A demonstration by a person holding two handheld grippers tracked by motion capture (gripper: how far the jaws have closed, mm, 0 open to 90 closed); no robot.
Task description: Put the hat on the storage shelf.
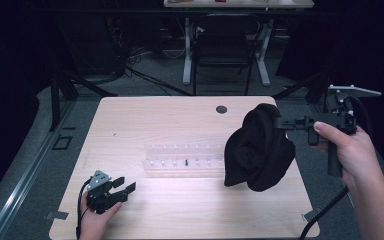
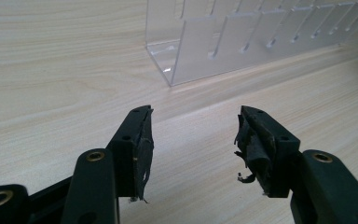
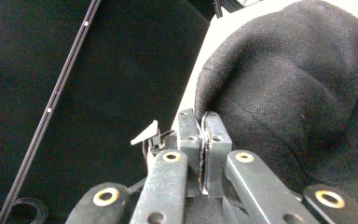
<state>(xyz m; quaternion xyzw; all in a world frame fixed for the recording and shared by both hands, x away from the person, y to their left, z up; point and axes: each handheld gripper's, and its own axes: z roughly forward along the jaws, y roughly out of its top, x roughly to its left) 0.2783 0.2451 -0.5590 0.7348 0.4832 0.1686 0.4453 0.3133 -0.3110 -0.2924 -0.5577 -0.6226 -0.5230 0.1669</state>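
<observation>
Closest to us, our left gripper [image 1: 123, 189] sits near the table [image 1: 180, 115] edge, jaws apart and empty. Farther out, our right gripper [image 3: 204, 128] is pinched on the black hat [image 1: 260, 147], dangling limp over the table's right side. It looks soft and light, so we'd grab the hem.

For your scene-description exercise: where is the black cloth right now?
In the high view the black cloth hangs at the table's right side, pinched by the right tool, just right of the clear slotted rack.
</observation>
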